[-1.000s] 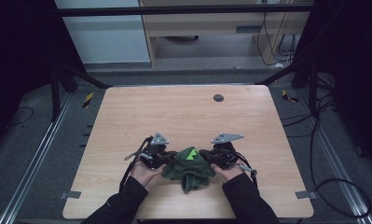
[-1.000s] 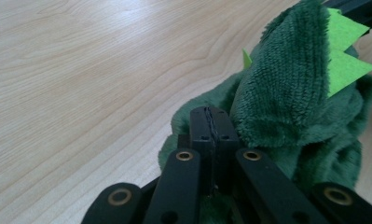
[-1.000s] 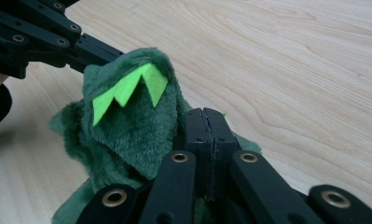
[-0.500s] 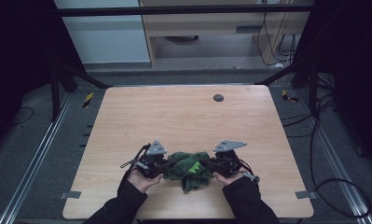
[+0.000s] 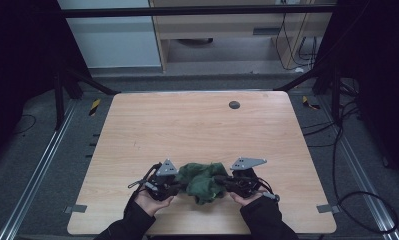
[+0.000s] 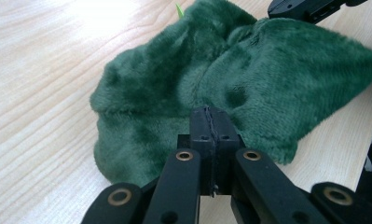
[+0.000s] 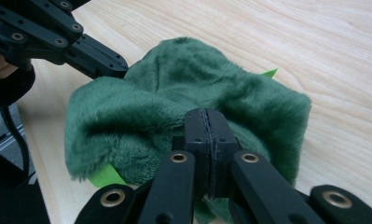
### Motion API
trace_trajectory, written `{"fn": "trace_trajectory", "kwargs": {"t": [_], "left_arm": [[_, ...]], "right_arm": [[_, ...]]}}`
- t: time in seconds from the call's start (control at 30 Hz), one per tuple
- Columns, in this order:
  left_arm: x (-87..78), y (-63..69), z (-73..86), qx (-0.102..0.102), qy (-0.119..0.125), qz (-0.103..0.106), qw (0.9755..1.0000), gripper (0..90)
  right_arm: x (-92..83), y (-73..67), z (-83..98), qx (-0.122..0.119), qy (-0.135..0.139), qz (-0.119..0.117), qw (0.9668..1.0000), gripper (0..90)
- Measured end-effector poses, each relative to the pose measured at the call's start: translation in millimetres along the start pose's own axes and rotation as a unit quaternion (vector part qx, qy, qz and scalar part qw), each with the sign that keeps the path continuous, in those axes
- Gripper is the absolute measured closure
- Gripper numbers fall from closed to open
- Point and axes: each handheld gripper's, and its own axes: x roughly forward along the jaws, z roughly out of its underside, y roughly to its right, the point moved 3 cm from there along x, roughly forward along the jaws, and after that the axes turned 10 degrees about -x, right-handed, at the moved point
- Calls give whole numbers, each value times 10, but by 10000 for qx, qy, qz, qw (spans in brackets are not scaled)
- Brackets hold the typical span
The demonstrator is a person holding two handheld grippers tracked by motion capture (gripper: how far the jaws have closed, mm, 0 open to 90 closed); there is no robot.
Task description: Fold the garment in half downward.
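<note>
Crumpled dark green plush cloth (image 5: pixel 203 178) on the near edge of the wooden counter (image 5: pixel 187 130), between both hands. Left claw (image 6: pixel 212 122) clenched on one side of the cloth, right claw (image 7: pixel 207 126) clenched on the other side. Small bright green piece (image 7: pixel 103 177) under the fabric, perhaps a label. Small dark round spot (image 5: pixel 234 104) far away on the counter.

wooden table (image 5: pixel 197 130), green plush cloth (image 5: pixel 202 180) on it

plushy green cloth (image 6: pixel 230 88) lies on the smooth pale wood-grain table (image 5: pixel 187 130), matt black tongs (image 6: pixel 210 122)
</note>
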Motion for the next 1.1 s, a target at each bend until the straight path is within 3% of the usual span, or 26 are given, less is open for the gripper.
{"fn": "trace_trajectory", "kwargs": {"t": [0.23, 0.43, 0.53, 0.8, 1.1], "left_arm": [[-14, 26, 30, -12, 20, -38, 10000, 899], [-1, -43, -33, -170, 117, -231, 9995, 899], [52, -32, -25, -157, 50, -208, 9996, 899], [129, 53, 84, -58, -162, -193, 9997, 899], [196, 94, 176, -116, -256, -307, 9991, 899]], "right_arm": [[-51, -33, 50, -5, 13, -13, 10000, 891], [-75, 36, -34, 23, 208, 174, 9996, 895], [-18, 74, -54, 70, 229, 208, 9995, 896], [51, 6, 33, 21, -13, 46, 10000, 894], [75, -36, 188, 22, -245, 7, 9997, 893]]}}
